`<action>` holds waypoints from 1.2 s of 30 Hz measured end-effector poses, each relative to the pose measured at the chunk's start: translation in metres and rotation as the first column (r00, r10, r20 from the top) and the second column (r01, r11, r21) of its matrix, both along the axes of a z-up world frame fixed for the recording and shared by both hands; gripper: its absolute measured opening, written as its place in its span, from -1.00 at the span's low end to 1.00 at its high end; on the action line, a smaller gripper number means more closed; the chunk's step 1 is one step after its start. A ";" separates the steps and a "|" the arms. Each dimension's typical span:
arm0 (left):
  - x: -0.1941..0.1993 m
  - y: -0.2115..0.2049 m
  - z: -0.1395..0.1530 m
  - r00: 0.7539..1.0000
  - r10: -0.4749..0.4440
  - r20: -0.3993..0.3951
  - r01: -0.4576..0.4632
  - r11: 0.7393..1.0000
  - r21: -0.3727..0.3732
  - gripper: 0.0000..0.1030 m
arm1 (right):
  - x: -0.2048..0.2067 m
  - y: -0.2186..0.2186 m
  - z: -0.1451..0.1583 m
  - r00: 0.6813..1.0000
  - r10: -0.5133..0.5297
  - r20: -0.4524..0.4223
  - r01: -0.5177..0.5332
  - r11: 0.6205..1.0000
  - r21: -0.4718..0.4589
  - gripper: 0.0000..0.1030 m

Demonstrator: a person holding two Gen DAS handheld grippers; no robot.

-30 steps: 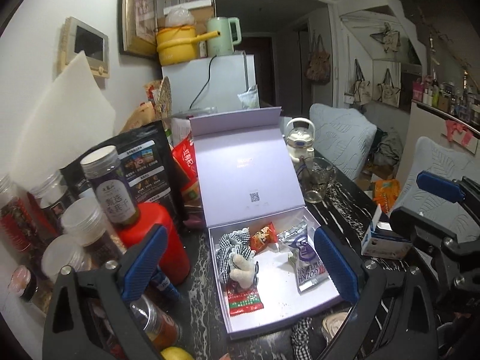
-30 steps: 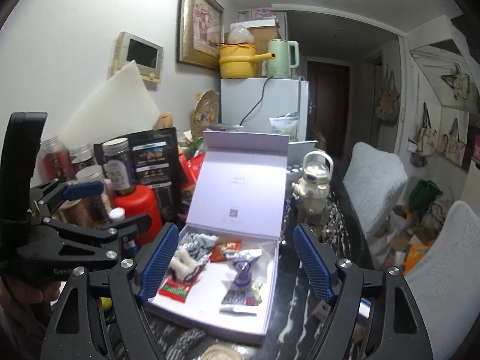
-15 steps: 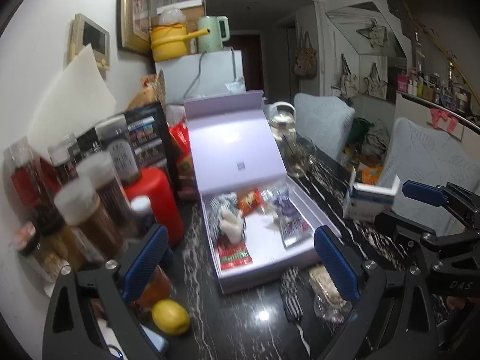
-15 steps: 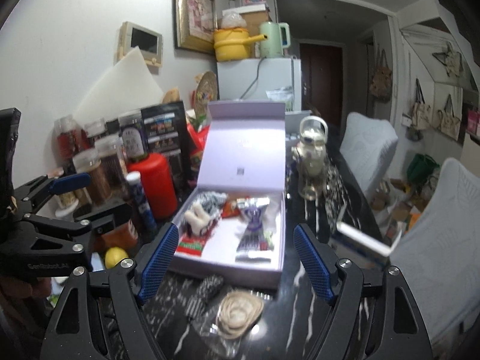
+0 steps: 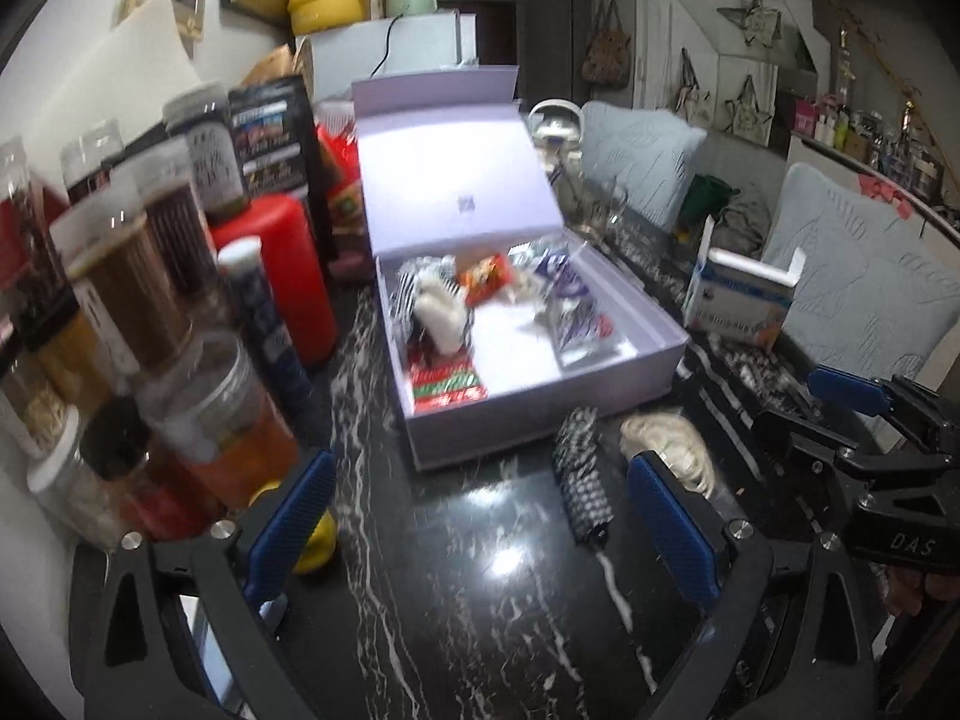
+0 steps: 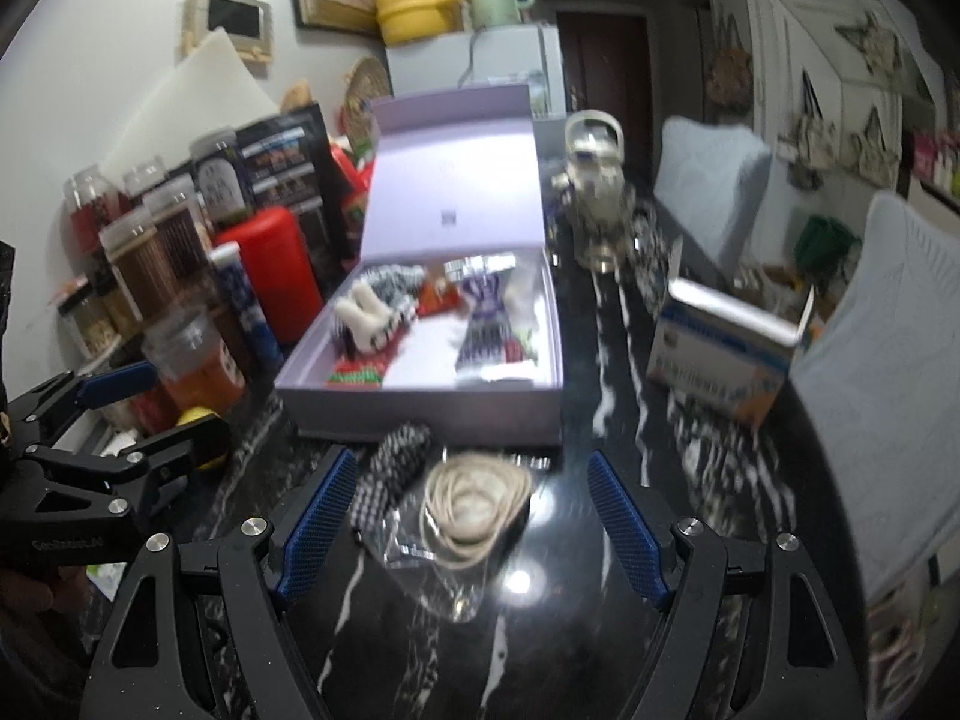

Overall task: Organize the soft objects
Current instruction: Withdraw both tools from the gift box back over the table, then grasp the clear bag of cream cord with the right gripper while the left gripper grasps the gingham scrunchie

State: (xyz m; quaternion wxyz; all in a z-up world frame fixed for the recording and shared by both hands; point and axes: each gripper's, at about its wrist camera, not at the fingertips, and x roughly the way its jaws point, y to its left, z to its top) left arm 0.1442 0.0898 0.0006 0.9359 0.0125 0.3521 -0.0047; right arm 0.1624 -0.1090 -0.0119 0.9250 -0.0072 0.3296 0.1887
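1. Your left gripper (image 5: 480, 516) has its jaws spread wide, nothing between the blue pads, over the black marble table (image 5: 480, 600).
2. Your right gripper (image 6: 468, 528) is also wide apart and holds nothing; the cream coil in a clear wrapper (image 6: 474, 498) sits on the table between its fingers, untouched.
3. The checked black-and-white roll (image 6: 390, 474) lies just left of the coil, near the right gripper's left pad (image 6: 312, 528); I can't tell whether they touch.
4. Both items lie just in front of the open lilac box (image 5: 600, 384), outside it.
5. Inside the box: a white plush piece (image 5: 441, 315) on checked cloth, a red snack packet (image 5: 447, 384), an orange packet (image 5: 486, 276), and a purple-and-silver pouch (image 5: 573, 312).
6. Jars (image 5: 132, 276) and a red canister (image 5: 282, 276) crowd the box's left side.
7. A blue-and-white carton (image 6: 720, 354) stands to the right of the box, apart from it.
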 end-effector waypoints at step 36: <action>0.017 0.028 -0.063 0.987 0.031 -0.159 -0.053 0.989 -0.140 0.93 | 0.068 0.032 -0.087 0.969 -0.031 -0.246 0.022 0.999 -0.039 0.17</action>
